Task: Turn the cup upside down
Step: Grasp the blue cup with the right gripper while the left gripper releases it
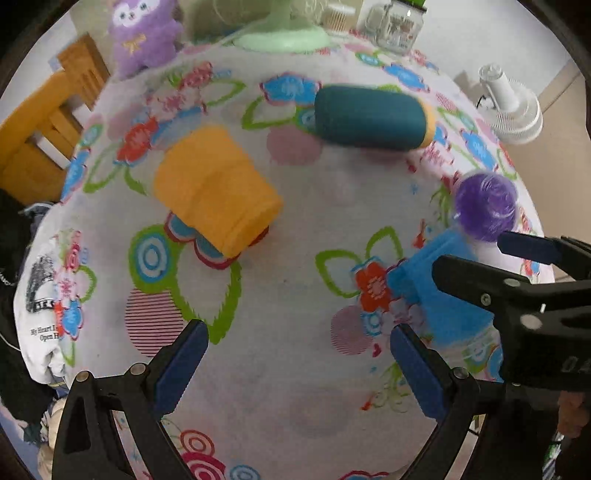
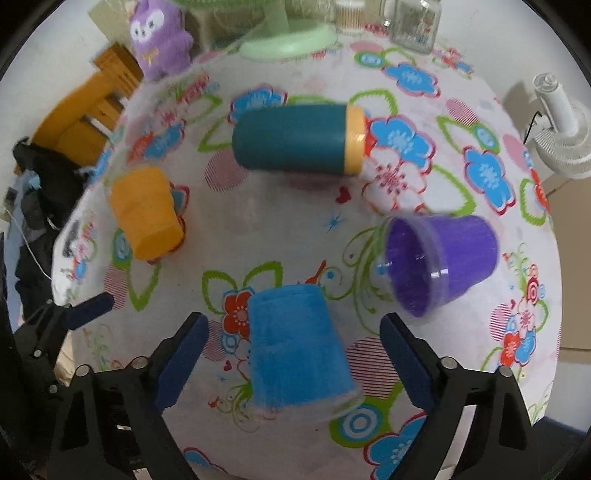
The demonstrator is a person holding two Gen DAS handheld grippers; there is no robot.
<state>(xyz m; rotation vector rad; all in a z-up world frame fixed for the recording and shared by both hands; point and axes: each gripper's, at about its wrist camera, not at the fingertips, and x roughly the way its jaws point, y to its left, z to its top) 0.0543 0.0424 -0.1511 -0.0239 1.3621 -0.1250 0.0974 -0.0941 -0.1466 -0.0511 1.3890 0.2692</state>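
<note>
A blue cup (image 2: pixel 295 347) stands upside down on the flowered tablecloth, between the fingers of my open right gripper (image 2: pixel 293 360), which do not touch it; it also shows in the left wrist view (image 1: pixel 443 291). A purple cup (image 2: pixel 443 258) lies on its side to the right, mouth toward me; it shows in the left wrist view (image 1: pixel 485 206). An orange cup (image 1: pixel 218 192) stands upside down at the left, and shows in the right wrist view (image 2: pixel 146 212). My left gripper (image 1: pixel 295 367) is open and empty over bare cloth. The right gripper (image 1: pixel 524 273) shows in the left view.
A dark teal bottle with a yellow cap (image 2: pixel 295 138) lies on its side at the back. A green fan base (image 2: pixel 288 44), a purple plush toy (image 2: pixel 160 37) and a glass jar (image 2: pixel 413 26) stand along the far edge. A white fan (image 2: pixel 565 136) stands off the table at right.
</note>
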